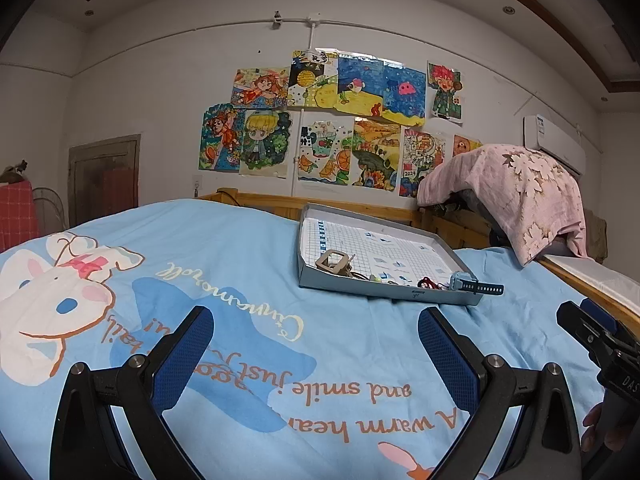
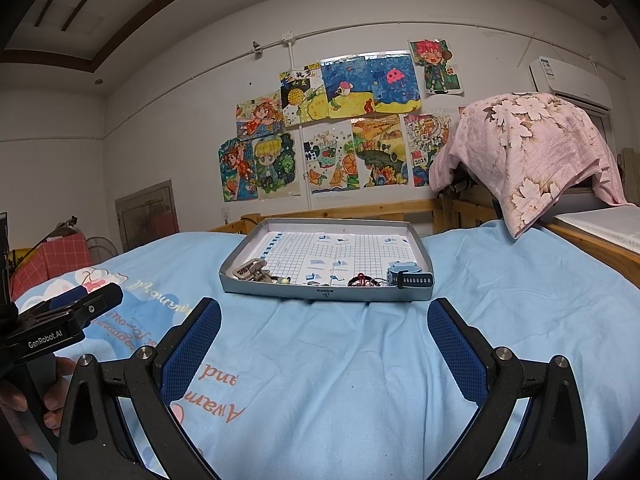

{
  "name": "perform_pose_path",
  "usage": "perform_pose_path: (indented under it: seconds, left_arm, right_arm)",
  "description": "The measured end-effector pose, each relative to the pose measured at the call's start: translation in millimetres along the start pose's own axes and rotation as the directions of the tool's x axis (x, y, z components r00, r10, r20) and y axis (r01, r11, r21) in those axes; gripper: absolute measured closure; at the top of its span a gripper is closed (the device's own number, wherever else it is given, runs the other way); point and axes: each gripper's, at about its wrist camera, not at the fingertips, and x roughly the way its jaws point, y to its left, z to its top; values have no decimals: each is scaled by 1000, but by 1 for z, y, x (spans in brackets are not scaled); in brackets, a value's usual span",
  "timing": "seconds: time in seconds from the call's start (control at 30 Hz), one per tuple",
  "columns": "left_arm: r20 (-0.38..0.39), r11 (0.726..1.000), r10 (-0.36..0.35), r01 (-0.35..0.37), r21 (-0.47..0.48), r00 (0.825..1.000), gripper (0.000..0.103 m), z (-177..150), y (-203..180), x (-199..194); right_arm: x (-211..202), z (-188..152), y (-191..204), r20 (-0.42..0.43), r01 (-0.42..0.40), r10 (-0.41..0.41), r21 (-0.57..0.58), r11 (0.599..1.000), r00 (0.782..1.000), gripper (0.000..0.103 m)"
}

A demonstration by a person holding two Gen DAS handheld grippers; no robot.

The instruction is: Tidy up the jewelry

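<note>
a shallow grey tray (image 2: 320, 292) lies flat on the bed's light blue cartoon sheet (image 2: 360, 360), a little beyond both tools and lined with a white grid-printed paper (image 2: 320, 252). the jewelry is bunched along the tray's near wall: at the left a beige buckle-like piece (image 2: 250, 270) (what it is exactly is hard to tell), next to it a few small pale bits too small to name, further right a dark red and black beaded band (image 2: 362, 280), and at the near right corner a blue watch (image 2: 404, 274) whose dark strap (image 1: 486, 289) hangs out over the tray's rim.

the right tool (image 2: 324, 344) hovers over the sheet in front of the tray, its blue-padded fingers spread wide with nothing between them. the left tool (image 1: 316, 354) sits to the left of it, nearer the printed rabbit, likewise wide open and holding nothing. each tool shows at the edge of the other's view, with a hand on its grip.

behind the bed a wooden rail (image 2: 360, 212) runs under a wall of children's drawings (image 2: 340, 128); a pink flowered cloth (image 2: 528, 148) is draped at the far right.
</note>
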Motion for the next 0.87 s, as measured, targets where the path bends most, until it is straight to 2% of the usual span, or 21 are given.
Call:
perform_pose_path:
  seconds: [0.87]
  left_arm:
    - [5,1000,8,-8,9,1000,0,-4,2,2]
  right_arm:
    - [1,-9,3,-7,-3,3,4,1000,1000,2]
